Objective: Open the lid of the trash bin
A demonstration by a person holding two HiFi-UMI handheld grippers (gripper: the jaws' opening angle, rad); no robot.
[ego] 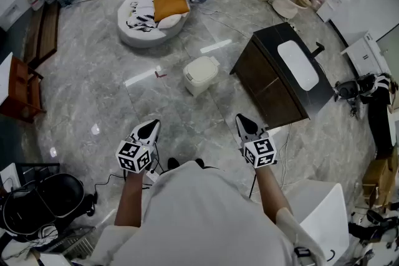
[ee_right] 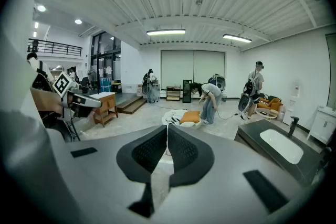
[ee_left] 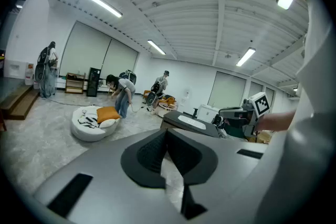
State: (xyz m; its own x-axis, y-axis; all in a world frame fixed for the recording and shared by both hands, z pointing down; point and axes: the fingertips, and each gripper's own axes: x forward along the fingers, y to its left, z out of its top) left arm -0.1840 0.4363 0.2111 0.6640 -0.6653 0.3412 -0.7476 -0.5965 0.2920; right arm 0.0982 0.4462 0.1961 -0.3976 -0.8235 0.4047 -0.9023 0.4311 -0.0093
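Broadly, the grey marble floor (ego: pixel 93 90) filled the head view, with a dark sink cabinet (ego: pixel 274 87) to the right and a round white floor cushion (ego: pixel 140 31) further back. The cream trash bin (ego: pixel 201 75) stood on the floor just beside the cabinet's near corner, its lid (ego: pixel 201 67) down. It lay straight ahead of the person and well apart from both tools, roughly midway between them, so neither looked clearly nearer. The left gripper (ego: pixel 148 129) and right gripper (ego: pixel 245 124) were held low, each with its jaws closed together on nothing.
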